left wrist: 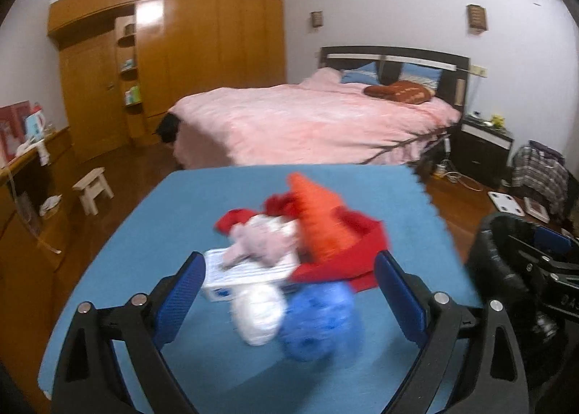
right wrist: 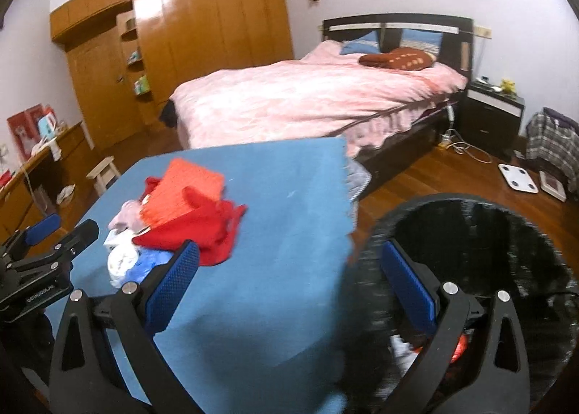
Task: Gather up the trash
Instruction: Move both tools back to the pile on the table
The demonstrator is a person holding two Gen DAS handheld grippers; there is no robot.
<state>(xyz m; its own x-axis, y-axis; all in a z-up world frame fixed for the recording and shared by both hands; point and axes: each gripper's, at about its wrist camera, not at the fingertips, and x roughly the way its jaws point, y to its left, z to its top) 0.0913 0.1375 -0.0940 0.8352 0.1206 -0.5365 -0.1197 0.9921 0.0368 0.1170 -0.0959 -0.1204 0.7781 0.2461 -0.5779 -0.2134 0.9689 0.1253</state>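
Note:
A pile of trash sits on the blue-covered table [left wrist: 152, 233]: a blue crumpled wrapper [left wrist: 318, 323], a white crumpled bag [left wrist: 258, 312], a white box [left wrist: 246, 273], pink tissue [left wrist: 258, 244], an orange pack [left wrist: 318, 218] and red cloth [left wrist: 347, 254]. My left gripper [left wrist: 289, 283] is open, its fingers on either side of the pile's near edge, holding nothing. My right gripper [right wrist: 289, 273] is open and empty over the table's right edge, beside the black-lined trash bin [right wrist: 470, 233]. The pile also shows in the right wrist view [right wrist: 181, 207].
The bin stands on the wooden floor right of the table and has some trash inside [right wrist: 459, 345]. A pink bed [left wrist: 307, 121] lies beyond the table. A white stool [left wrist: 94, 189] and a desk [left wrist: 29, 175] are at the left. A wardrobe [left wrist: 173, 63] lines the far wall.

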